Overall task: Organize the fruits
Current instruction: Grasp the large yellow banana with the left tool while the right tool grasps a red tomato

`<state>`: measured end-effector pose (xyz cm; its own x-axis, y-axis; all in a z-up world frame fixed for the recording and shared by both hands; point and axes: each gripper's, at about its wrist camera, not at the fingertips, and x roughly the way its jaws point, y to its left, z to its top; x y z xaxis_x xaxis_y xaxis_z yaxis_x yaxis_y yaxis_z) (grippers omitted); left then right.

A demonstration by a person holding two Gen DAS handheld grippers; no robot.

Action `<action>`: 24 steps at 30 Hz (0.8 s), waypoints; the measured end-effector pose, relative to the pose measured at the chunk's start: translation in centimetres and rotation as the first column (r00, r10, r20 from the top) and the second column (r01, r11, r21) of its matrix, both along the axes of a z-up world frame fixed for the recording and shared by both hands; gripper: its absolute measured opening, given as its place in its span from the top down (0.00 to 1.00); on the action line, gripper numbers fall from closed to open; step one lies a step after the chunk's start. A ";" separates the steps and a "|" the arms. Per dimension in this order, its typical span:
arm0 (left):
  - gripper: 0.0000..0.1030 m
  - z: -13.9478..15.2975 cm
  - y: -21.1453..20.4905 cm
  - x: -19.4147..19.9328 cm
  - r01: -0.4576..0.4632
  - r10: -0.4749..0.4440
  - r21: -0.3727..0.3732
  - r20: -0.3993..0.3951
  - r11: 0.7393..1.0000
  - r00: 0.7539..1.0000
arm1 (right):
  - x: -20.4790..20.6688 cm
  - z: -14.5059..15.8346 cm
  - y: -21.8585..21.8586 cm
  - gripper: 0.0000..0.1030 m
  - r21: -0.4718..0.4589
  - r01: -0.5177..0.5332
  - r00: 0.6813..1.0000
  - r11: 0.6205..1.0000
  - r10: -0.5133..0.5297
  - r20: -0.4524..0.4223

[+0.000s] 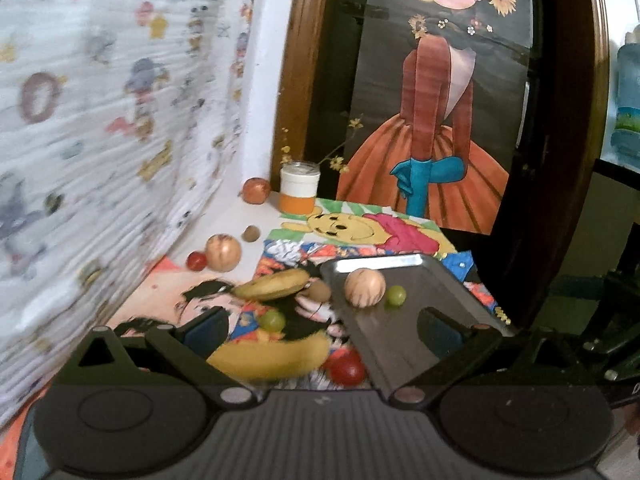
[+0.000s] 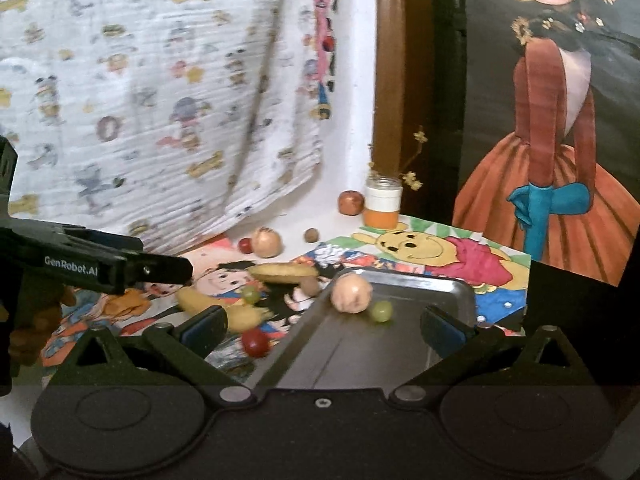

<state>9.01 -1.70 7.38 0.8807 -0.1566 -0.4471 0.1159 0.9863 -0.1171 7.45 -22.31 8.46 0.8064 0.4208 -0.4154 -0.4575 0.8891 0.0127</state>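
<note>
Hovering wide and empty, the left gripper (image 1: 324, 326) has both jaws spread full with nothing between the pads; the right gripper (image 2: 324, 326) is the same, jaws at their widest, holding nothing. In the left wrist view a near banana (image 1: 276, 358) lies just ahead at 12 o'clock of the left gripper, blurred, with a green grape (image 1: 272, 320) past it and a red tomato (image 1: 347, 369) at about 1 o'clock. A second banana (image 1: 272, 285) sits farther out, a small brown fruit (image 1: 318, 292) touching or just beside its right end, can't tell which. The metal tray (image 1: 436, 280) is at 1 to 2 o'clock, already holding a peach (image 1: 365, 287) and a tray grape (image 1: 395, 295) just beside it. Farther at 11 o'clock: a pale round fruit (image 1: 223, 252) with a small red fruit (image 1: 197, 261) beside it, a brown nut-like piece (image 1: 251, 234), a red apple (image 1: 256, 190) next to the jar (image 1: 299, 192) by the wall. All on a cartoon mat (image 1: 360, 232). Judgement: most fruit is not yet in the tray. Bananas look soft and light, bruise easily; take at mid-length across the narrow width. Grapes and tomato look smooth, round, likely to roll or squirt out; close gently across the widest part. Peach-type fruit looks firmer, needs near-full opening.
</note>
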 end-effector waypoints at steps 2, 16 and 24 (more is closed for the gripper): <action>0.00 -0.5 0.5 -1.2 -0.006 0.006 0.012 -0.002 1.000 1.000 | -0.9 -0.2 0.5 0.01 -0.001 -0.014 1.000 1.000 0.014 -0.003; 0.00 -3.6 3.6 -5.3 -0.012 0.018 0.080 -0.071 0.997 0.997 | -3.9 -2.7 3.5 0.01 -0.035 -0.057 0.993 0.998 0.053 -0.104; 0.00 -5.1 4.9 -5.4 -0.013 0.026 0.109 -0.118 0.994 0.993 | -3.4 -4.5 4.6 0.01 -0.063 -0.072 0.983 0.995 0.060 -0.171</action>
